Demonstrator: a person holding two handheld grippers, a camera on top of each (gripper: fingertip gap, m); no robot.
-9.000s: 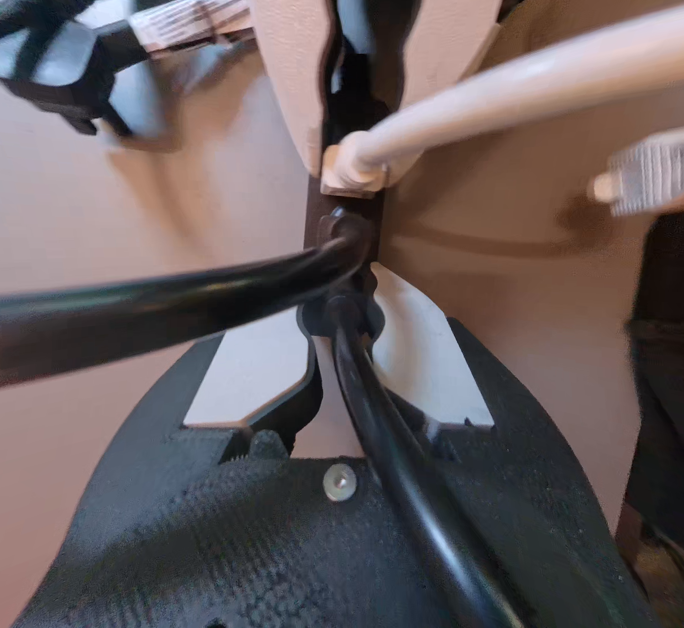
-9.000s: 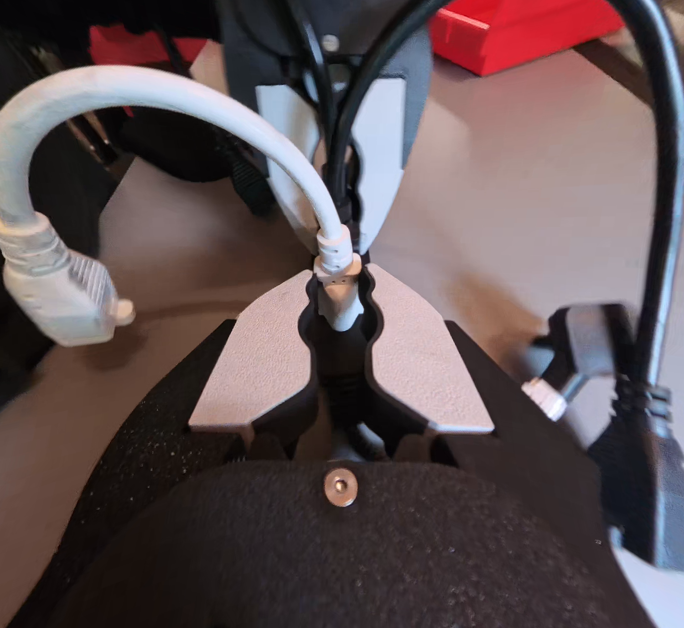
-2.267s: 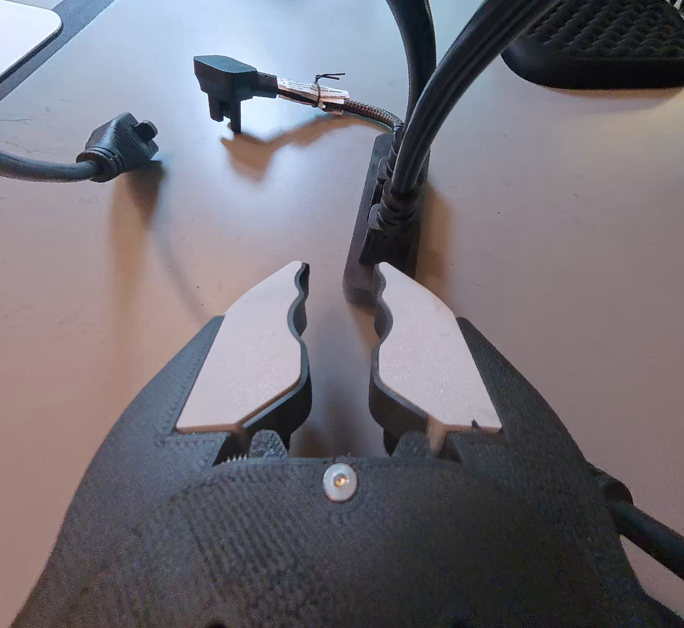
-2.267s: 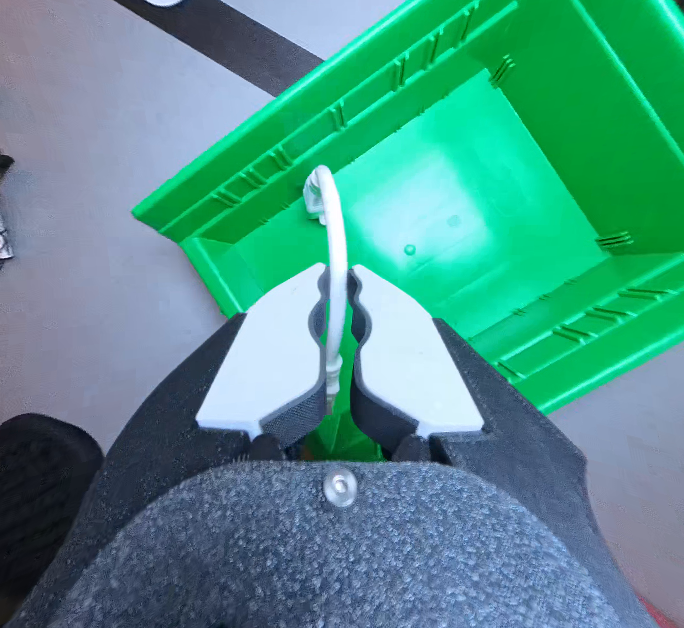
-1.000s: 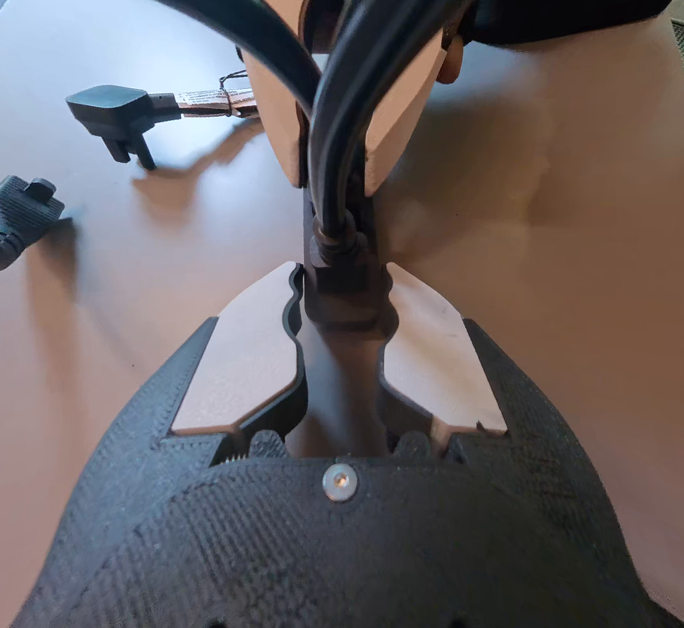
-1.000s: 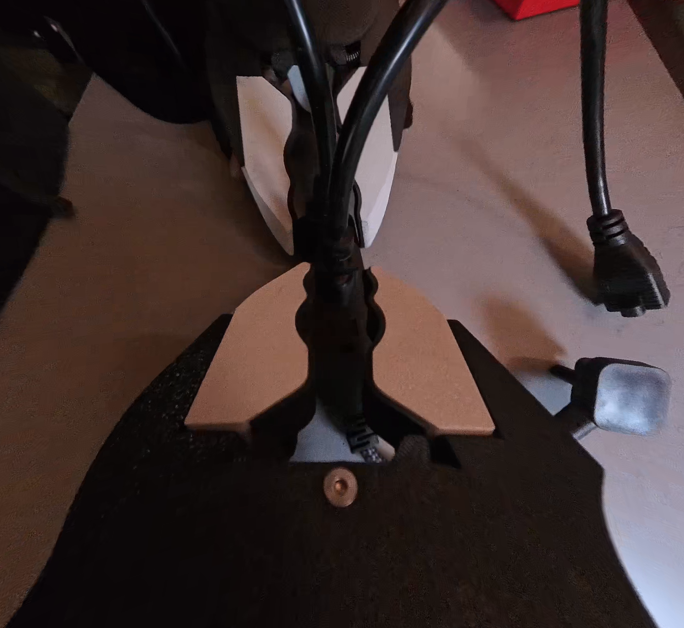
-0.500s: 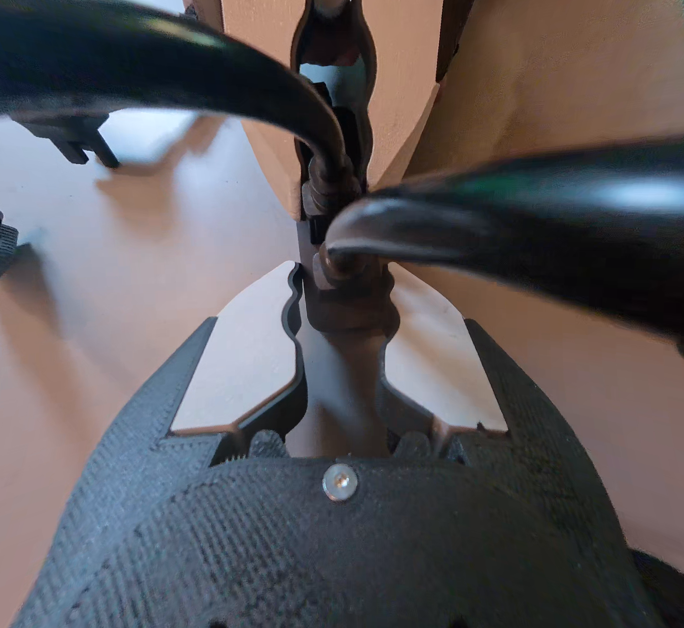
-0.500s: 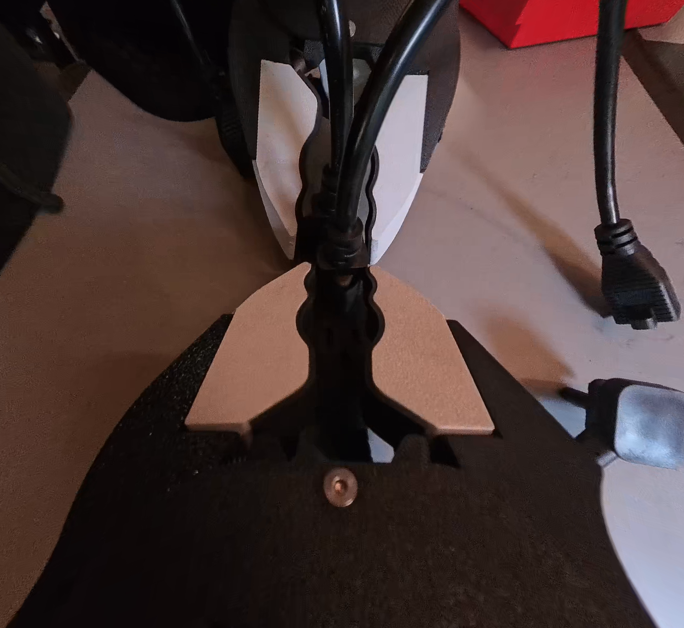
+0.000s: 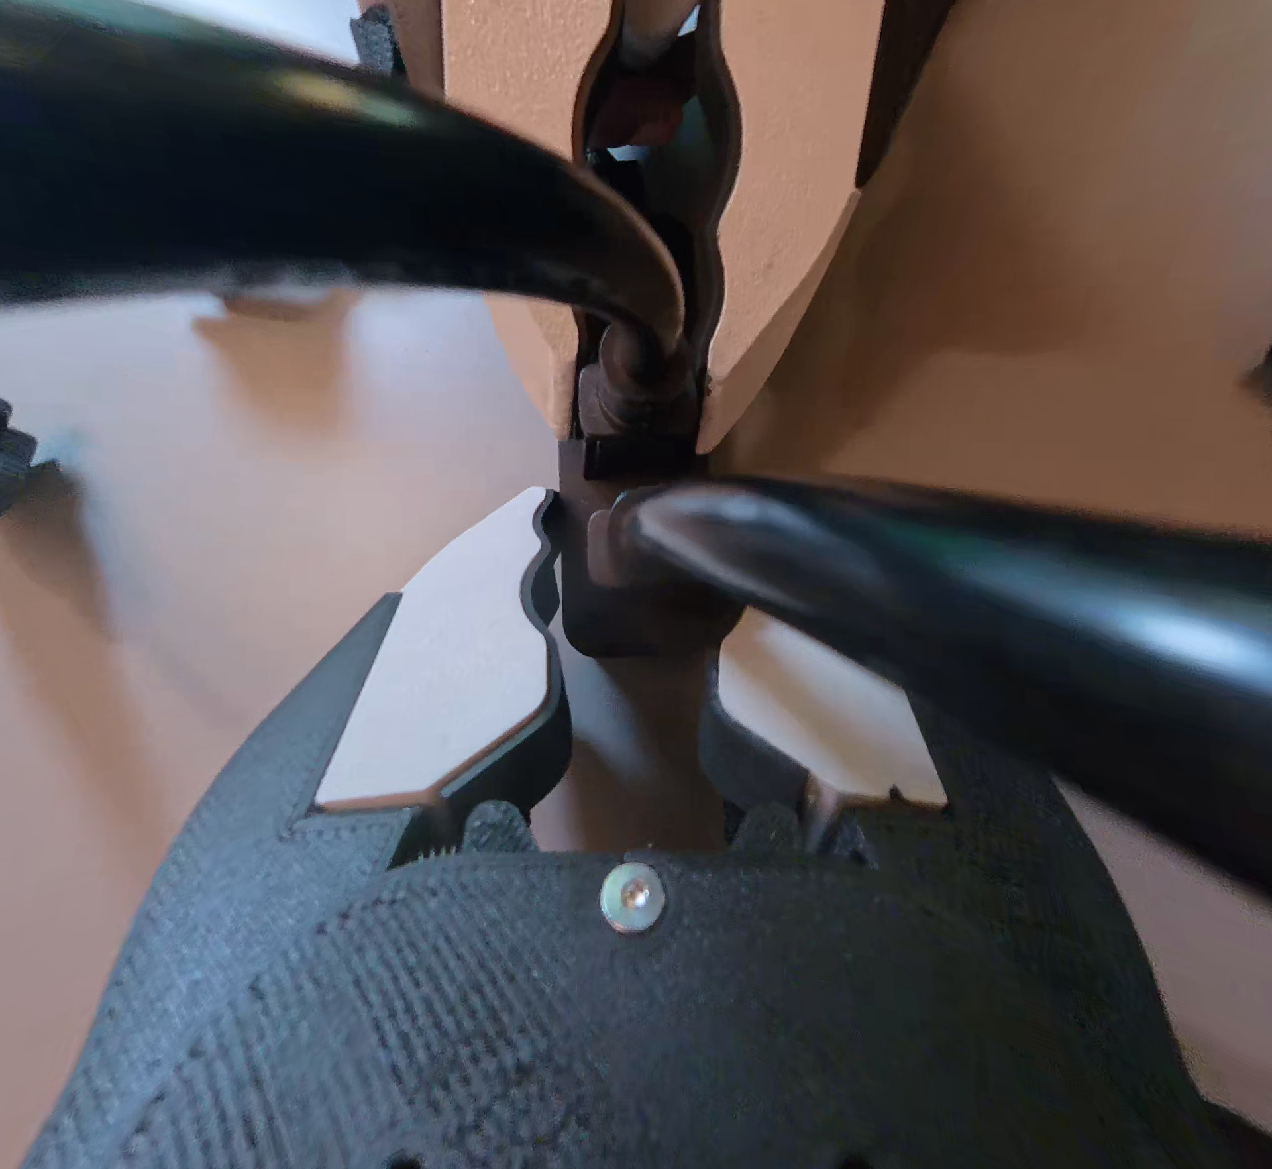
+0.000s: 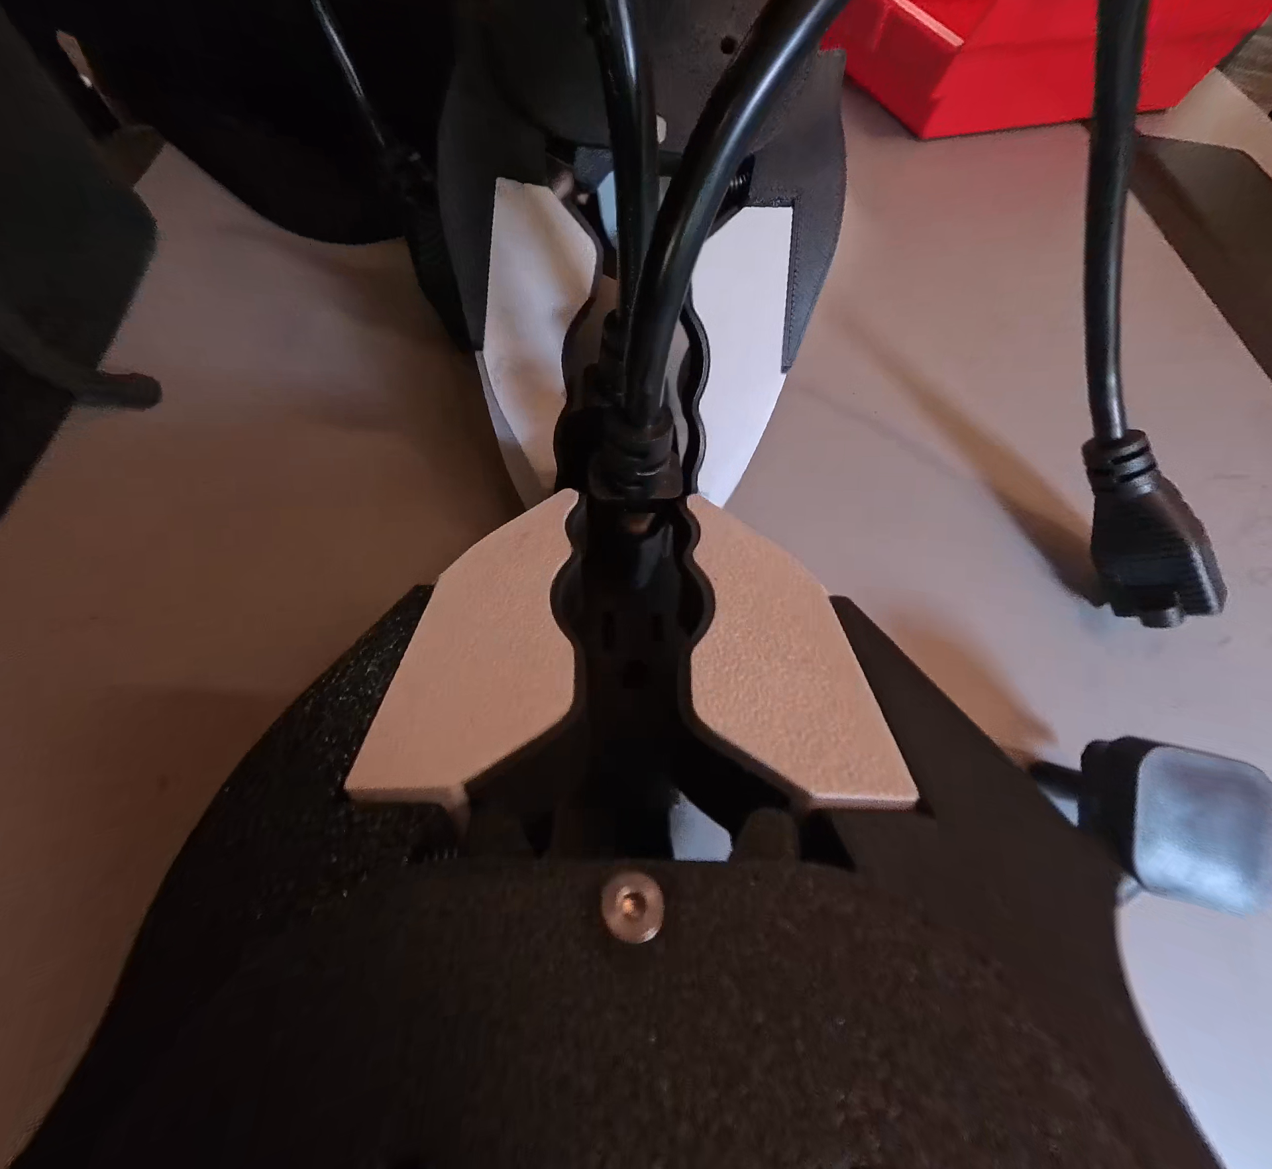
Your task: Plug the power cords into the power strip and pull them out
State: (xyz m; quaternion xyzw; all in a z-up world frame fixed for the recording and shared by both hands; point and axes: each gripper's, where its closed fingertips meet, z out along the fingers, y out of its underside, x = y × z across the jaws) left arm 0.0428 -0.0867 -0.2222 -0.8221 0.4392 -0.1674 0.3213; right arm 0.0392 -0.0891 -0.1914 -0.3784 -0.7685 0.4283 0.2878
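Note:
A narrow black power strip (image 10: pixel 630 647) lies on the table between both grippers. My left gripper (image 9: pixel 637 516) is shut on its near end (image 9: pixel 619 626). Next to it a black plug (image 9: pixel 606 551) sits in the strip, its thick cord (image 9: pixel 963 606) running right. My right gripper (image 10: pixel 630 499) faces the left one and is shut on the other black plug (image 10: pixel 630 461). In the left wrist view its tan fingers (image 9: pixel 523 103) clamp that plug (image 9: pixel 640 399), whose cord (image 9: pixel 344 186) arcs left. The left gripper's white fingers (image 10: pixel 530 310) show beyond it.
A loose black plug (image 10: pixel 1149 557) with its cord lies on the table to the right. A grey-black plug (image 10: pixel 1198 826) lies nearer, at the right edge. A red bin (image 10: pixel 1032 14) stands at the back right. Another dark plug (image 9: pixel 14 454) is at the left edge.
The right gripper dropped the white cord at the green bin, came back and closed on the far black plug. In the last second the two black cords swung apart sideways.

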